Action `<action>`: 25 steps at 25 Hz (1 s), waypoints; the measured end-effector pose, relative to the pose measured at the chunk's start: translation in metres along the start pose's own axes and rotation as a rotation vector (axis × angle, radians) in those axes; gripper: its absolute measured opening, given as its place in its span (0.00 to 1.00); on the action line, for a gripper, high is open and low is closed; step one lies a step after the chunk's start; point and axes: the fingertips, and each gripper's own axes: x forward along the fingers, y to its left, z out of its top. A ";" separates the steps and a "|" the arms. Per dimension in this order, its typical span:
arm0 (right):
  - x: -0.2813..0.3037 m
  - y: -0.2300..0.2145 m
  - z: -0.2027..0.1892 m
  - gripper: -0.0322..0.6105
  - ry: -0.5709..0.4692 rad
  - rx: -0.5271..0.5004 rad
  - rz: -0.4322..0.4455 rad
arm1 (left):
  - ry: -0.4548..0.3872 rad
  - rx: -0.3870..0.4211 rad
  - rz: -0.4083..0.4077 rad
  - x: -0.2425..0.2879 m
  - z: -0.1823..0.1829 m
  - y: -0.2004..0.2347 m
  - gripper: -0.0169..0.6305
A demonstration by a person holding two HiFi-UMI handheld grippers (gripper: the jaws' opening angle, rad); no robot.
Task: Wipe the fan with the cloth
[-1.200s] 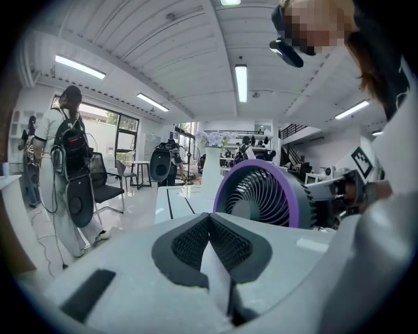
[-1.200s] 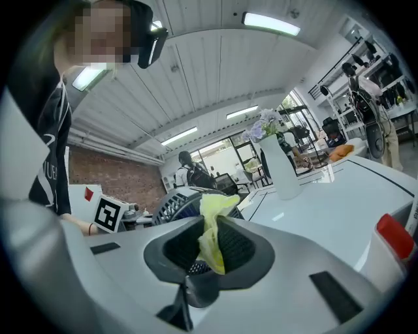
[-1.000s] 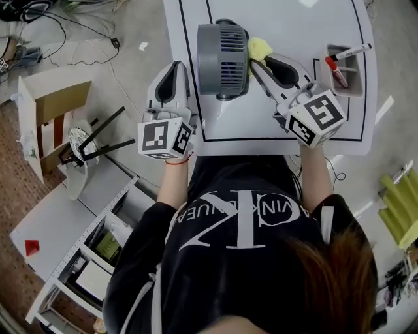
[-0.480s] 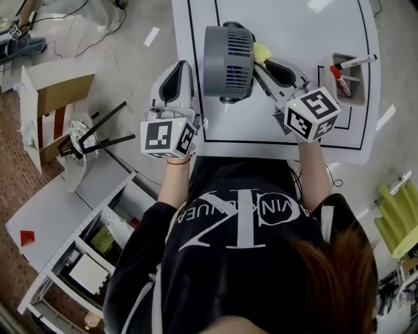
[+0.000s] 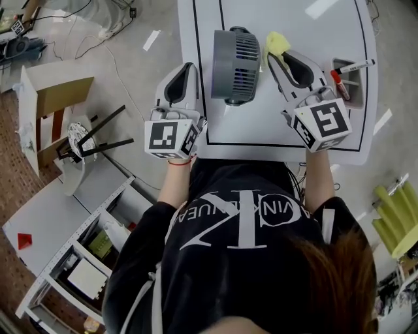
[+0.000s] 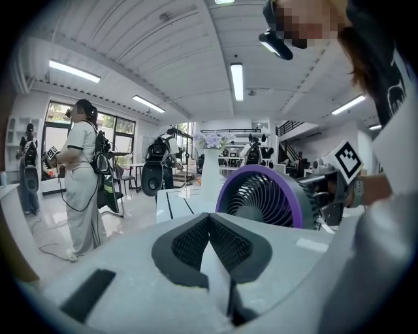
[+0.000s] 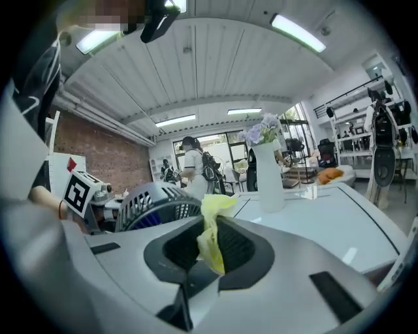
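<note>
Bright, even indoor light — it comes from long ceiling strips (image 6: 236,81) overhead, and one leaves a white glare patch on the table (image 5: 320,8) at its far right. The fan (image 5: 235,55) casts barely any shadow. Both gripper views bulge fisheye-style with black corners — stuff right at the lens goes soft.

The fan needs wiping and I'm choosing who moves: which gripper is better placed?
Right. The right gripper is shut on the yellow cloth, just beside the fan. The left gripper is shut on nothing at the fan's other side, so it would probably need the cloth first.
</note>
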 end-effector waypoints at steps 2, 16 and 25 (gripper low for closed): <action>0.002 -0.001 0.019 0.15 -0.037 -0.021 -0.002 | -0.017 -0.002 -0.021 0.008 0.006 0.003 0.03; 0.041 -0.002 0.054 0.15 0.005 -0.100 0.002 | -0.008 -0.034 -0.122 0.034 0.006 0.015 0.03; 0.052 0.018 0.064 0.15 0.015 -0.163 0.077 | -0.002 -0.057 -0.118 0.032 -0.003 0.022 0.03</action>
